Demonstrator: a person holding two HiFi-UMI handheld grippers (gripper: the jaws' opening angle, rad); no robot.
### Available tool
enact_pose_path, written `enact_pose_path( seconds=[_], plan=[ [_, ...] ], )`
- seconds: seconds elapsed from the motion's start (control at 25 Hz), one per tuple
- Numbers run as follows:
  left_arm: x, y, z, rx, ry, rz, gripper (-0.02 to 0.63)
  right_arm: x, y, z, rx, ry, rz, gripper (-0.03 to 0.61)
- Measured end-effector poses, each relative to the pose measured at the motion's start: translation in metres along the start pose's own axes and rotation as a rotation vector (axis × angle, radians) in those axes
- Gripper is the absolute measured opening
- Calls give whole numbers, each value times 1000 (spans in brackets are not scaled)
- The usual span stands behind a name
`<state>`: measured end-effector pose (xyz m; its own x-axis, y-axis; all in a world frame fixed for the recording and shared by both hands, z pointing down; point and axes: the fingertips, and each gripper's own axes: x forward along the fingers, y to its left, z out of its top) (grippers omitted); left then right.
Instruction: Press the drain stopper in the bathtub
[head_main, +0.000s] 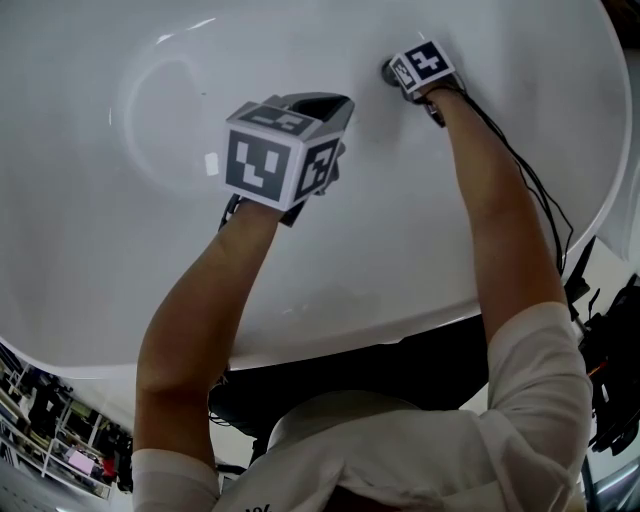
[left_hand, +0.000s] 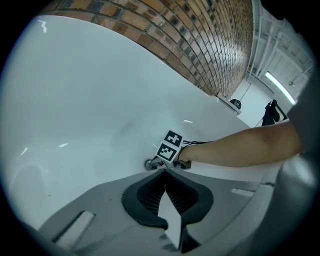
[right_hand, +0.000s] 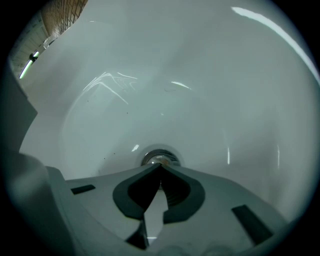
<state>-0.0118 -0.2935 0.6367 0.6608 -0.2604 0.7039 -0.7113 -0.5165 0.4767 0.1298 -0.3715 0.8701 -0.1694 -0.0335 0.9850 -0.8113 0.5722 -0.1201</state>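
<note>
One glossy white bathtub (head_main: 100, 250), brick wall (left_hand: 200, 35)

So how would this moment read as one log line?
right hand-held gripper: shut, tips at drain stopper | left hand-held gripper: shut, empty

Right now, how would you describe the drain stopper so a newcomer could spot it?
Start from the white bathtub and look at its basin floor. There, just beyond the closed tips of the right tongs, sits the drain stopper: a small round shiny metal disc, the only metallic thing on the smooth white surface.
</note>
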Motion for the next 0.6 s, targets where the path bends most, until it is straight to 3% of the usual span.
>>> enact_pose_path(
  seconds=[0.24,0.6],
  plan=[
    [-9,1,16,27,-43,-3,5,-10,13,0,-58,47,-14,15],
    [-29,-27,46,65,-111,5,5,-76,29,20,-68,-32,-72,15]
  ],
)
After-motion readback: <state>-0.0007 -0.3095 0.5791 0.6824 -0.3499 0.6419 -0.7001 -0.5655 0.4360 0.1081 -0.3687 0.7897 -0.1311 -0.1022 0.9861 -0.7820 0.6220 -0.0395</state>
